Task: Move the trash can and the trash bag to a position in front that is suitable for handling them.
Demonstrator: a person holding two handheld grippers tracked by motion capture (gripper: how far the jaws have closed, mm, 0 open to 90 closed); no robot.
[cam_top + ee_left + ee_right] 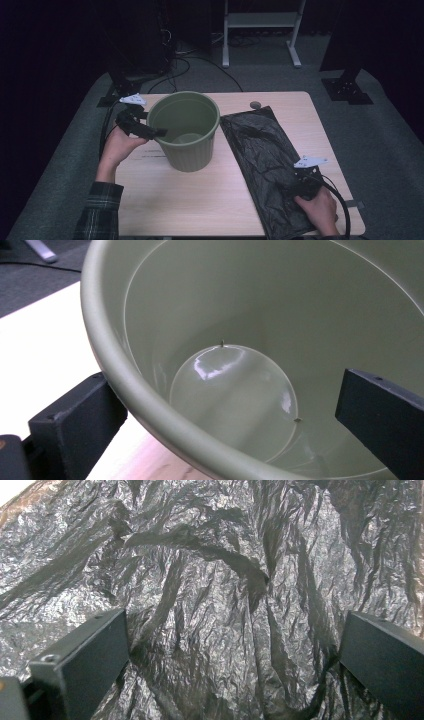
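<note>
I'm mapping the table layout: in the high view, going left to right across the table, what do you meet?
Left gripper with its jaws straddling the bin's rim → round green plastic waste bin → flat crinkled black plastic bag → right gripper over the bag's near end.

From above the person's side, the high view looks forward and down over the whole table (200, 200). The left gripper view peers close into the green bin (150, 405), also seen from above (185, 130). The right gripper view hovers just over the black bag (215, 580), likewise shared (265, 155)
</note>
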